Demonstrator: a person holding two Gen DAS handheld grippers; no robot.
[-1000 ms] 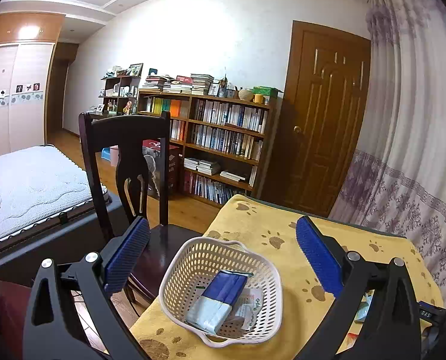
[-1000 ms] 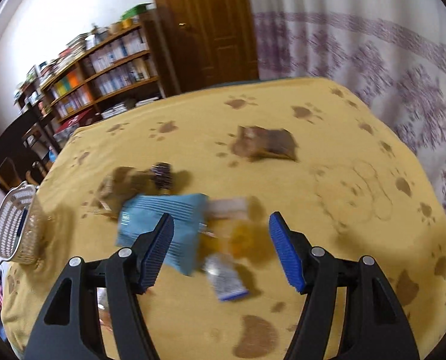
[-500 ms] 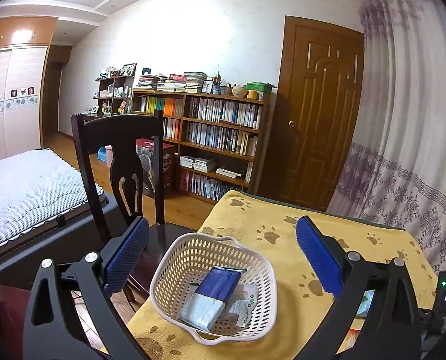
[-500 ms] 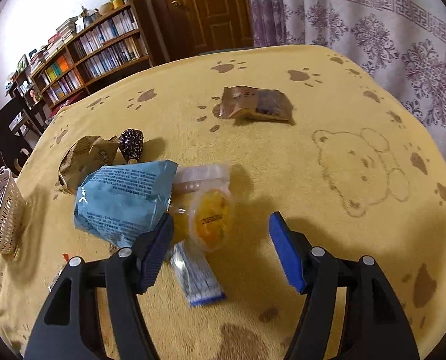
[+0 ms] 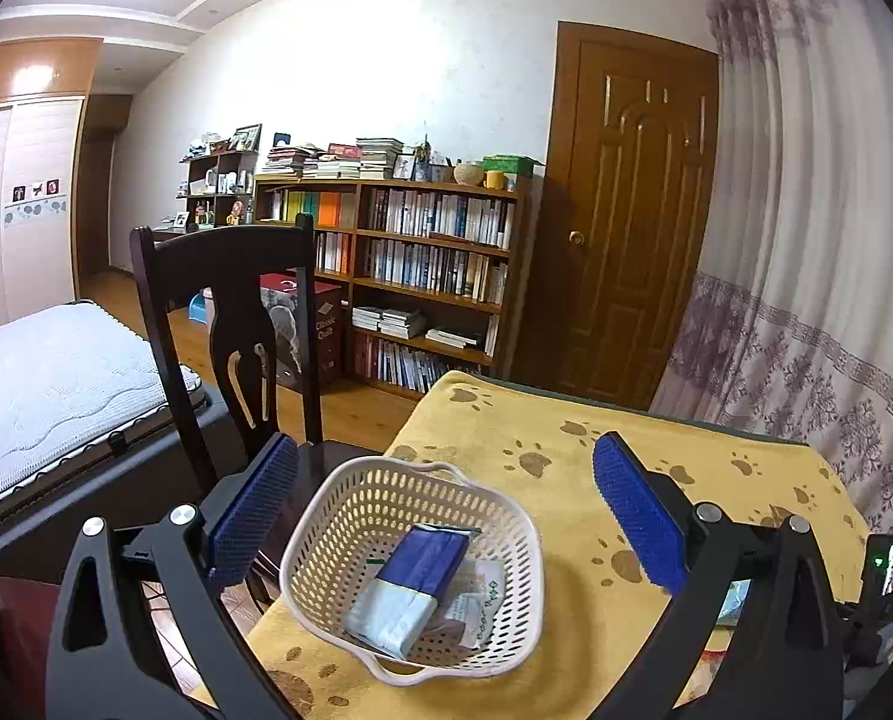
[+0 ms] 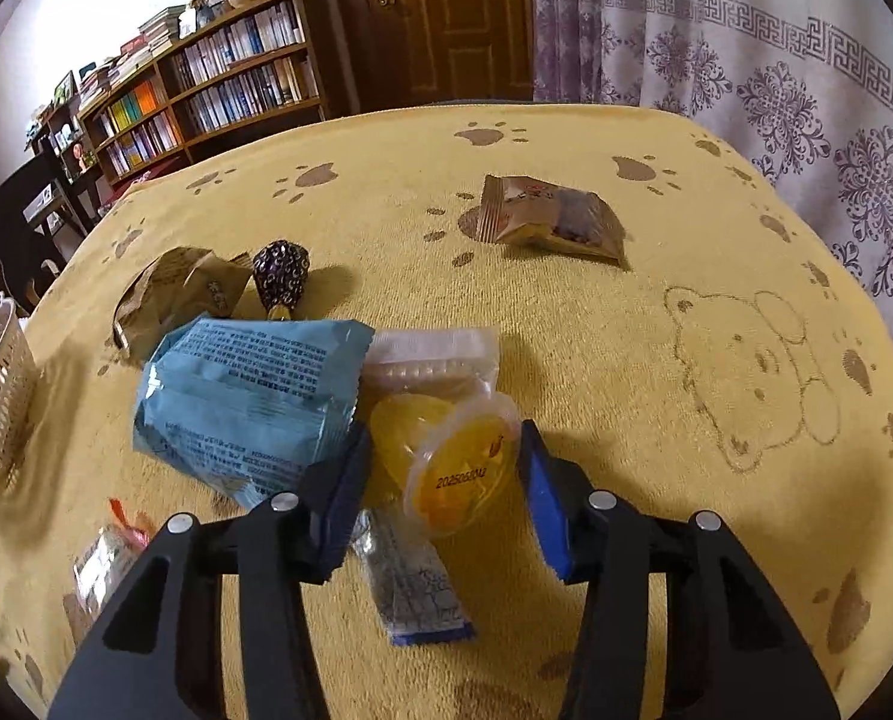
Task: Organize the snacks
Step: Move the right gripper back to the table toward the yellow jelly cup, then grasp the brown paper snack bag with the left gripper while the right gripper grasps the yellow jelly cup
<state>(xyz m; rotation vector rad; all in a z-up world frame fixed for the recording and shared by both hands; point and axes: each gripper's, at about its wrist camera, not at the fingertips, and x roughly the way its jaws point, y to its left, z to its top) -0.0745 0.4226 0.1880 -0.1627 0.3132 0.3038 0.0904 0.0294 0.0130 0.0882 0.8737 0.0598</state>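
The yellow jelly cup [image 6: 455, 468] is bracketed on the tabletop [image 6: 656, 312] by the spread right tongs [image 6: 443, 492], not yet pinched. Its rounded wall could be squeezed out, or the blue bag [image 6: 248, 396] beside the left pad caught. The left tongs [image 5: 446, 516] are held spread above the basket [image 5: 350, 510].

basket [image 5: 509, 516]: matt perforated plastic
tablecloth [image 6: 656, 312]: fuzzy yellow cloth
jelly cup [image 6: 452, 462]: glossy clear plastic
blue packet [image 6: 248, 396]: crinkled shiny film
chair [image 5: 230, 276]: dark polished wood
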